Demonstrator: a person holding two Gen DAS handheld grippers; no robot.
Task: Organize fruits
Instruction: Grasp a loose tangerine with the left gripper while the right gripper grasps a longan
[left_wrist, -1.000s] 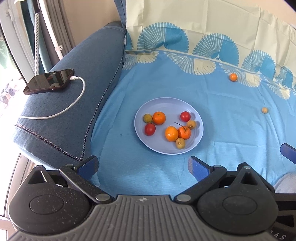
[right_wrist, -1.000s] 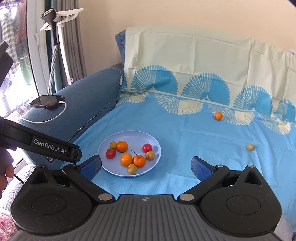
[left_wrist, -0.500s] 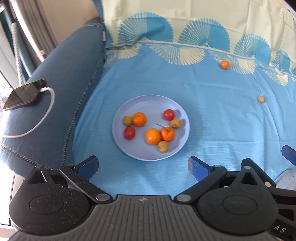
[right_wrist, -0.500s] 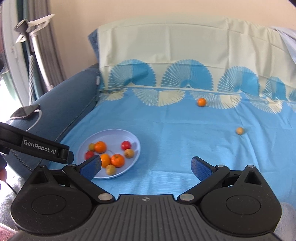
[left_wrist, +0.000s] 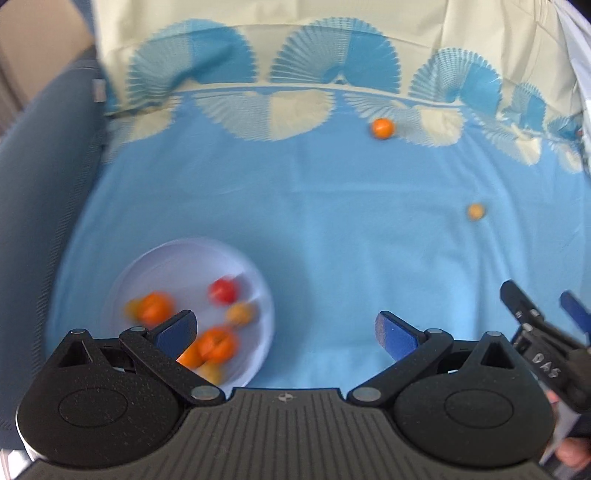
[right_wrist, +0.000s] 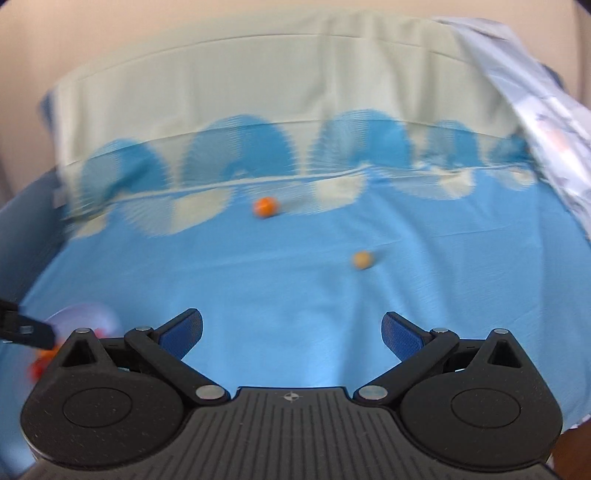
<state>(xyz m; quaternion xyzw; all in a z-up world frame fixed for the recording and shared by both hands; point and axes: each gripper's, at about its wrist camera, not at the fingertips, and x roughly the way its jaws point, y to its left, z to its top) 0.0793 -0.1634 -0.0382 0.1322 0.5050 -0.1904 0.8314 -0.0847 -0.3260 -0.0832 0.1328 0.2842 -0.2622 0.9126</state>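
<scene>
A pale blue plate (left_wrist: 177, 258) with several small orange, red and yellow fruits lies on the blue cloth at the lower left of the left wrist view; its edge shows in the right wrist view (right_wrist: 92, 312). A loose orange fruit (left_wrist: 382, 128) (right_wrist: 265, 206) lies far back on the cloth. A small yellow fruit (left_wrist: 475, 211) (right_wrist: 362, 259) lies nearer, to the right. My left gripper (left_wrist: 286, 328) is open and empty, its left finger over the plate. My right gripper (right_wrist: 291, 328) is open and empty, facing the loose fruits.
The blue patterned cloth (left_wrist: 314, 240) covers a sofa seat. A dark blue sofa arm (left_wrist: 33, 192) rises at the left. The cream cloth backrest (right_wrist: 277, 92) stands behind. The right gripper's body (left_wrist: 543, 350) sits at the left wrist view's right edge.
Both grippers have swung to the right. The plate has slid to the lower left in both views and the two loose fruits have come toward the centre. Both stay open.
</scene>
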